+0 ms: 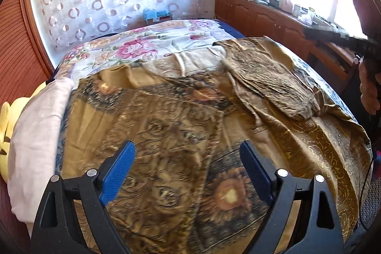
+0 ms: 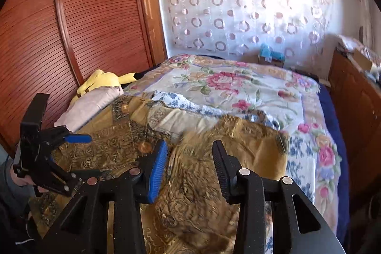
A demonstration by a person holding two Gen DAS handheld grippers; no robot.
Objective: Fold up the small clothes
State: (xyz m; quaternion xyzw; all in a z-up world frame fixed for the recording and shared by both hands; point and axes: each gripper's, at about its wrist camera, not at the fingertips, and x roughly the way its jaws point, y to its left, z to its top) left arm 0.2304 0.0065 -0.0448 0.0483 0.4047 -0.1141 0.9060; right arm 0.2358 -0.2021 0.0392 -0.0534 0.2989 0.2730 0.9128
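A gold-brown patterned garment (image 1: 178, 111) lies spread over the near part of the bed, with one part folded over on its right side (image 1: 269, 82). My left gripper (image 1: 187, 149) hovers over its middle, jaws wide open and empty. In the right wrist view the same garment (image 2: 202, 182) lies rumpled and blurred under my right gripper (image 2: 189, 146), whose jaws stand apart with no cloth pinched between them. The left gripper (image 2: 47, 142) shows at the left there, held by a hand. The right gripper's black body (image 1: 345, 39) shows at the right edge of the left wrist view.
A floral bedspread (image 1: 147, 44) covers the far half of the bed. A pale pink pillow (image 1: 35, 123) and a yellow plush toy (image 2: 104, 80) lie at the left side by the louvred wooden doors (image 2: 71, 27). A cluttered wooden cabinet (image 1: 262, 16) runs along the right.
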